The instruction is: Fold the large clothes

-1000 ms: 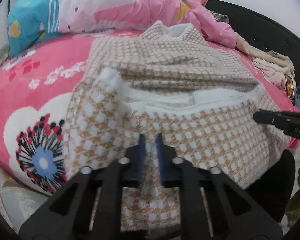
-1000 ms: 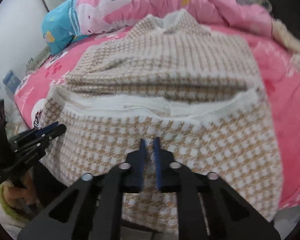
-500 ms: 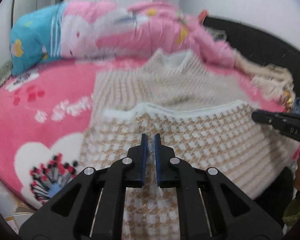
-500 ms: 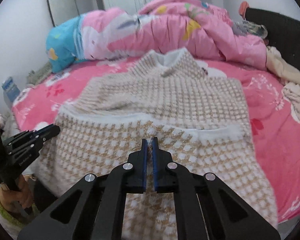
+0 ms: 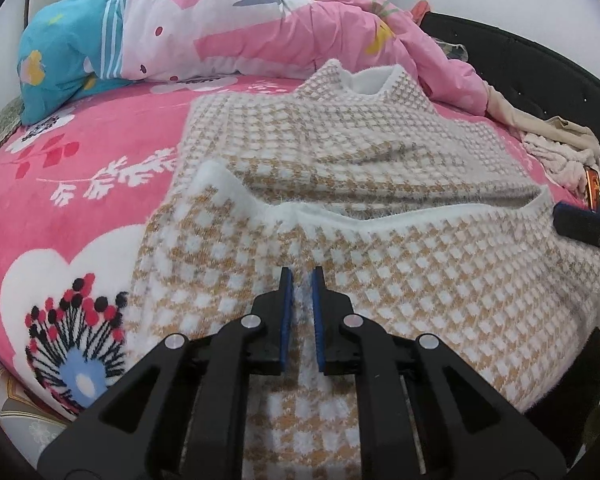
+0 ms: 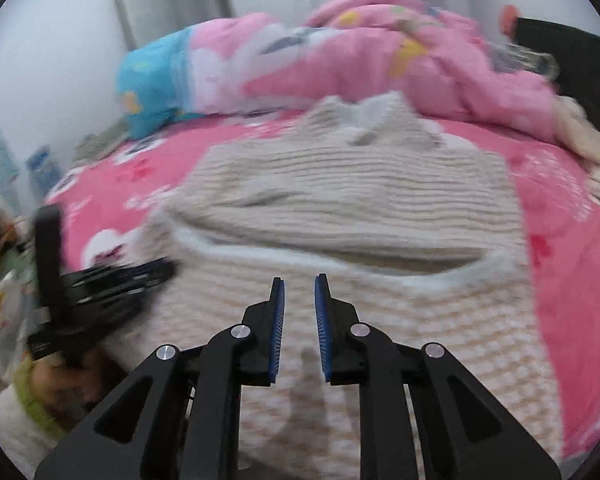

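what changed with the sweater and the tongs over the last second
The right tongs have just been opening and let go of the sweater; no cloth is between their pads now. The left tongs stay shut on the sweater's folded-up bottom part. The bed and quilt are unchanged.

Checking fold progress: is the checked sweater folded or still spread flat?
Partly folded: the checked sweater's white-edged hem lies doubled over its middle, with the collar uncovered beyond.

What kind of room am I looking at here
Most likely a bedroom: a bed with a pink floral sheet, a rumpled pink duvet piled at its far side, and a checked sweater spread out on it for folding.
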Demonstrator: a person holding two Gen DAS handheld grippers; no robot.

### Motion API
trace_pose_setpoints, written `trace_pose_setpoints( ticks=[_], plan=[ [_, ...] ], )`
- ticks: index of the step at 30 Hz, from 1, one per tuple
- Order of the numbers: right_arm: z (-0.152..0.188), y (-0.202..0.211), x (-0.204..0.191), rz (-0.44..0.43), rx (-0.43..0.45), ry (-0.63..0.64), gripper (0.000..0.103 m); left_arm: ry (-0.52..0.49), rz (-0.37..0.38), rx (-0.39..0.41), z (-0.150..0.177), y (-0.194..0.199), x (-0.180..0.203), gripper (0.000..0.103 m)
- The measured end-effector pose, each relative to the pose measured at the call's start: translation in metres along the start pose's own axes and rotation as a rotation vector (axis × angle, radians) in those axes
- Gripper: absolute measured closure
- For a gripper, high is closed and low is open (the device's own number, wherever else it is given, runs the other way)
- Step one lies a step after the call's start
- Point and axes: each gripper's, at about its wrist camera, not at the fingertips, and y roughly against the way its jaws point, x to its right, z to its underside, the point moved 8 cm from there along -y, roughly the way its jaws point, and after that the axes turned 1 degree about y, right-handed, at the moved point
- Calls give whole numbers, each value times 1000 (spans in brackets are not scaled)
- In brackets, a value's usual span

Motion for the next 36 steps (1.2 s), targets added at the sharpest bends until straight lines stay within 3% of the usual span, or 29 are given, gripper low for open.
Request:
trace_pose_setpoints(
  ticks=[4,7,9,11,13,14,15,17,21,25,29,31,33,35,36],
  plan=[
    [17,-60,7,20,-100,-9,87,13,24,-2,-1,4,-3,90],
    [14,-58,14,-28,-84,-51,87,48,64,20,-3,25,-14,85],
    [16,-58,14,-37,-79,-42,87,63,63,55,-4,42,-25,74],
    [18,-58,15,-51,-73,-47,87,69,30,55,-2,47,-37,63],
    [19,-57,16,-55,-77,-55,87,61,-75,0,5,34,-55,63],
    [19,-56,17,-55,-76,-53,87,71,-141,-59,14,20,-70,55],
    [18,-56,16,-56,-76,-53,87,105,-128,-65,18,16,-78,50],
    [16,-59,15,-58,-74,-53,87,196,-64,-33,21,18,-88,49],
    [17,-59,15,-60,-74,-55,87,134,-160,5,17,30,-87,49],
    [17,-57,15,-70,-69,-64,87,159,-168,33,14,46,-92,49],
    [16,-58,18,-91,-66,-89,87,168,-161,135,-4,78,-84,49],
    [16,-60,21,-114,-70,-122,87,168,-113,192,-16,89,-72,50],
    [15,-61,24,-134,-78,-160,87,163,25,203,-27,86,-43,50],
    [12,-63,28,-164,-94,-216,87,126,185,119,-26,63,2,50],
    [12,-64,30,-179,-101,-240,87,102,228,85,-24,53,19,50]
  ],
)
